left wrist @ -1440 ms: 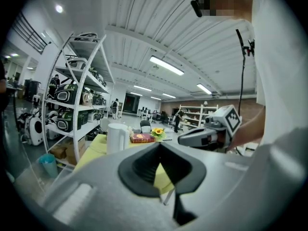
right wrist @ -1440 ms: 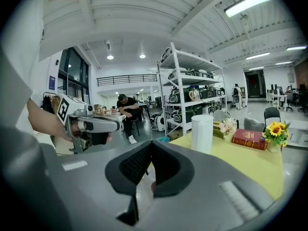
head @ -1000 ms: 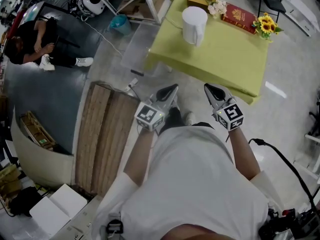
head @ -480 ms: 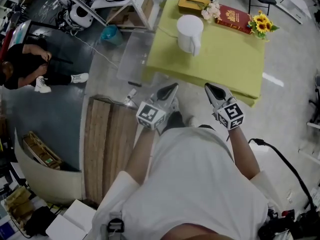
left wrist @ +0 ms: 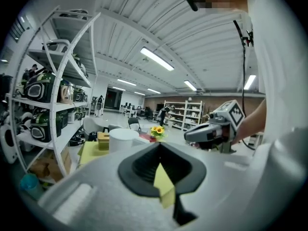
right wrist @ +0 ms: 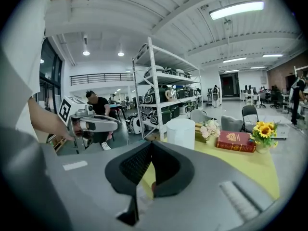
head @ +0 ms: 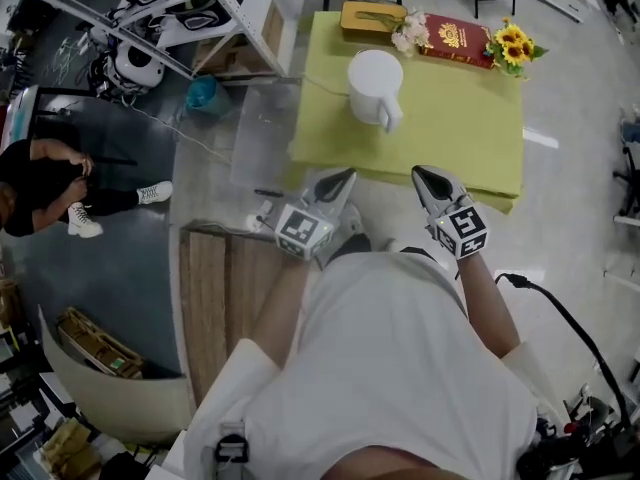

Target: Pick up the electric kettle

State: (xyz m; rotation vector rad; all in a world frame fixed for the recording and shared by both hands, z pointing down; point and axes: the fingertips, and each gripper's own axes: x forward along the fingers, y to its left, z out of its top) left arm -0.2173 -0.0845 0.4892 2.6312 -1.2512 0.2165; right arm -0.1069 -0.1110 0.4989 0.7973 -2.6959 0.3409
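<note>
Two grippers held out side by side in the head view, left gripper (head: 343,175) and right gripper (head: 424,174), each with jaws pressed together and nothing between them. Same reading looking along each pair: tips meeting, only yellow cloth visible past them. Closed in on the table (head: 470,128) over the last second: near edge formerly well ahead of the tips, now just beyond them and almost under the left one. Electric kettle (head: 376,86) drawn nearer as well, standing upright on the cloth at 12 o'clock from the left gripper and about 11 o'clock from the right, with what seems to be its handle turned toward 5 o'clock. Well apart from both tips, untouched. Behind it, a tissue box (head: 365,15) at its 12 o'clock, white flowers (head: 408,34) and a red book (head: 455,38) at 1 o'clock, sunflowers (head: 512,43) at 2 o'clock, none of them in the path. No change in the jaws across that second, together throughout. Judged from this: walk-up nearly done, reach and grasp all to come. Next calls for spreading one pair of jaws before arriving, likely the right since the handle faces that side, then clamping the handle, not the smooth round body. Risk of nudging the kettle toward the flowers if approached with jaws unopened.
</note>
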